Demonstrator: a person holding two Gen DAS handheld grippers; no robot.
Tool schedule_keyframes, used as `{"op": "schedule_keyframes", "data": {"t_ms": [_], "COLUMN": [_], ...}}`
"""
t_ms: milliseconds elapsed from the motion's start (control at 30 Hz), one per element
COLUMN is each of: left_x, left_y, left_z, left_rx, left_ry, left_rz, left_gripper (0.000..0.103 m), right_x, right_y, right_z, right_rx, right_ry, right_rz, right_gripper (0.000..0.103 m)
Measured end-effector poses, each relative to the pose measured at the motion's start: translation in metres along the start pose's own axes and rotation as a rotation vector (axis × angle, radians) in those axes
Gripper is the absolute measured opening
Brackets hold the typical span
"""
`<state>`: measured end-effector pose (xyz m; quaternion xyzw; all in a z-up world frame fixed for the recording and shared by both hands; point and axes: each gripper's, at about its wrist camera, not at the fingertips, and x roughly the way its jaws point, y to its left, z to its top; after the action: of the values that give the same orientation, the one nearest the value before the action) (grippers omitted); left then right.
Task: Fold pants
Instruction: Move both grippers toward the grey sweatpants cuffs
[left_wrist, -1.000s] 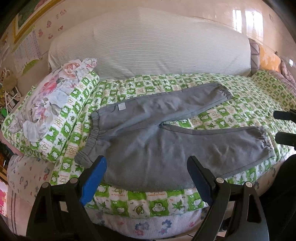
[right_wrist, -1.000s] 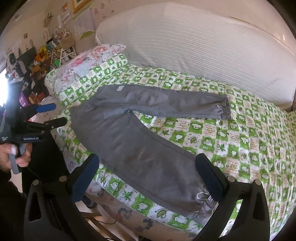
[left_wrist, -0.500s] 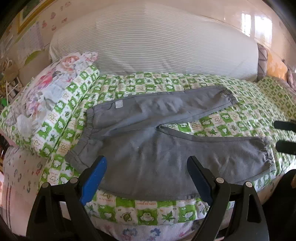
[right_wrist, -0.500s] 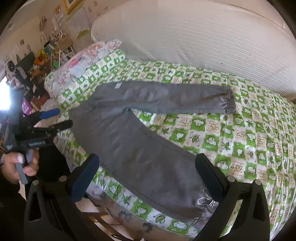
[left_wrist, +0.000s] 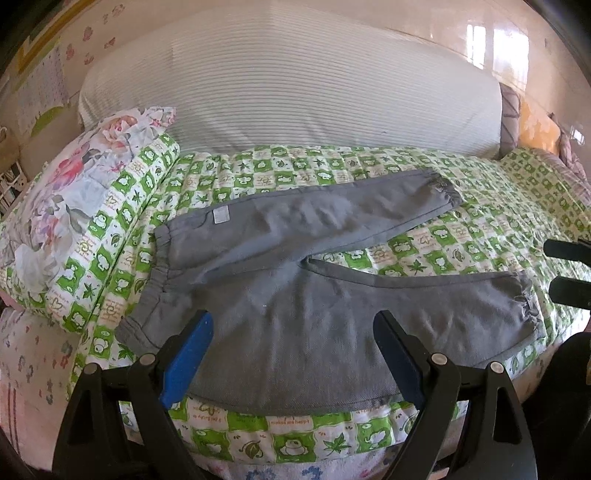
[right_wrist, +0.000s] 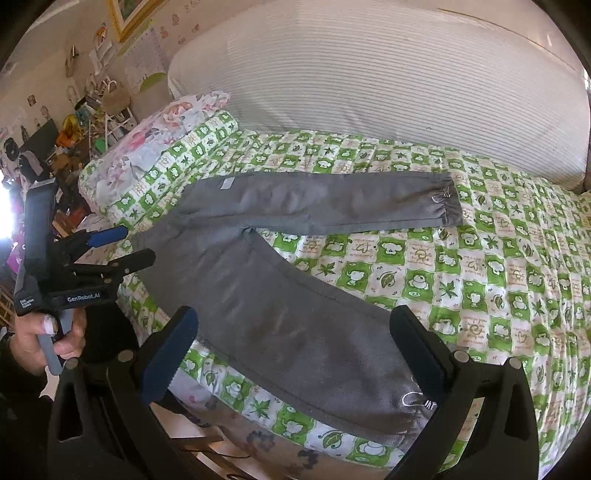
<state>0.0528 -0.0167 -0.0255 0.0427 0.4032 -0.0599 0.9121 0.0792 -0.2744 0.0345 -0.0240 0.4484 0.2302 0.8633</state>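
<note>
Home bedroom (quilted bed (left_wrist: 480, 236), pillow (left_wrist: 74, 206))

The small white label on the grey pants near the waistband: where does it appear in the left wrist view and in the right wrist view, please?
Left wrist view: the small white label lies left of centre, on the upper left part of the grey fabric pants.
Right wrist view: the label lies upper left of centre, at the left end of the far leg.
Shared landmark: the floral pillow, left of the label in both views.
</note>
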Motion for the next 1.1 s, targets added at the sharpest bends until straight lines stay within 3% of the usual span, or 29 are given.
{"op": "schedule_keyframes", "data": {"t_ms": [1100], "left_x": [0.018], "left_y": [-0.015], "left_z": [0.011], "left_rx": [0.013], "left_ry": [0.040], "left_rz": [-0.028], "left_gripper": [0.089], "right_x": [0.016], "right_y": [-0.020], "right_z": [0.011], "right_rx": [-0.013], "right_ry": [0.018], "right_rz": [-0.025], "right_gripper": [0.103]}}
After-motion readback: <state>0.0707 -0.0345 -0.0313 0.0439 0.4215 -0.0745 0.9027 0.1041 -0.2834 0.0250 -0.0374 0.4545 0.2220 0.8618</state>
